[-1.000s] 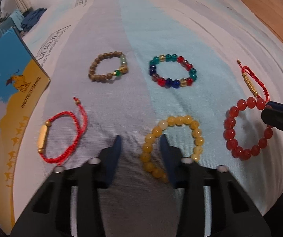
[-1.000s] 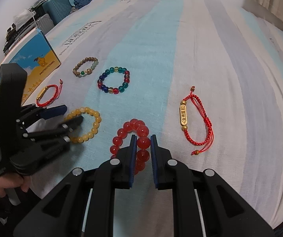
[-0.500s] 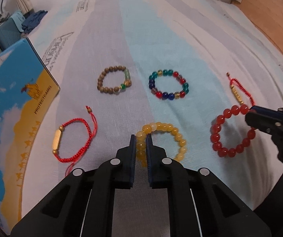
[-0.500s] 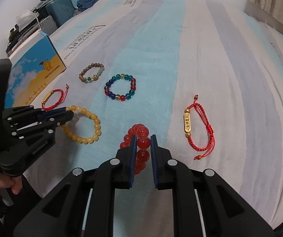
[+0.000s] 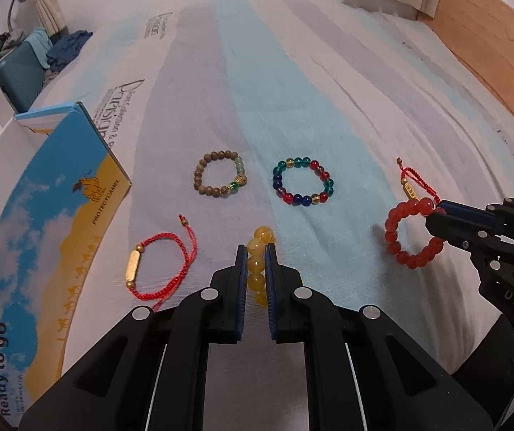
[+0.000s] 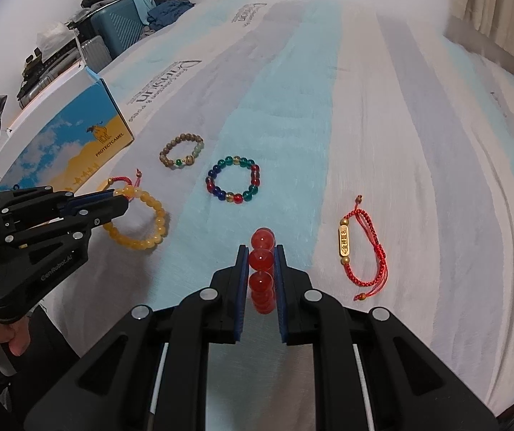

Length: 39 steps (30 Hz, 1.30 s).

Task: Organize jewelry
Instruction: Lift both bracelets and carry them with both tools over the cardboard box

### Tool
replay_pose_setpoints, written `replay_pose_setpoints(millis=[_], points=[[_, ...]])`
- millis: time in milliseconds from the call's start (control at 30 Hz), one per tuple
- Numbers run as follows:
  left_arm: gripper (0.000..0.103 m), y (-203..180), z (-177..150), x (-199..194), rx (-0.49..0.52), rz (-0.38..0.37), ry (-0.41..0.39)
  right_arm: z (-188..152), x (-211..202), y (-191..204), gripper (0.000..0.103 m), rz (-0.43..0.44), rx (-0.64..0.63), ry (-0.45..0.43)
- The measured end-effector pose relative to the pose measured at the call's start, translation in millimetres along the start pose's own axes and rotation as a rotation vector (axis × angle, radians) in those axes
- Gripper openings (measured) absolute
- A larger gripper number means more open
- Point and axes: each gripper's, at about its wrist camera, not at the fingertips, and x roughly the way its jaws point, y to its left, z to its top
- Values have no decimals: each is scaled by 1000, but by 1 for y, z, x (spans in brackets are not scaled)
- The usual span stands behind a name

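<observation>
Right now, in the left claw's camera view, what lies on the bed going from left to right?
Blue-and-yellow box → red cord bracelet → brown bead bracelet → yellow bracelet held in the left claw → multicolour bracelet → red bead bracelet held by the right claw.

The left gripper (image 5: 256, 256) closed its jaws on the yellow bracelet (image 5: 257, 262); both bracelets now hang lifted.

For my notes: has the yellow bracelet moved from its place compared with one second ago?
Yes. The yellow bracelet now hangs lifted in the left tongs, off the bedsheet.
</observation>
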Motion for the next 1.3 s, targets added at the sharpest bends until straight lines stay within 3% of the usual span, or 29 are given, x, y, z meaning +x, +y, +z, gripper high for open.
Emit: replay_pose_setpoints(millis=[733,1300], points=[[9,33,17,-65,-21,27,-95,33,-46,35,13,11,-35,-95],[9,75,17,-113,-58,75,-140,66,-71,92,13,33,-118,-152]])
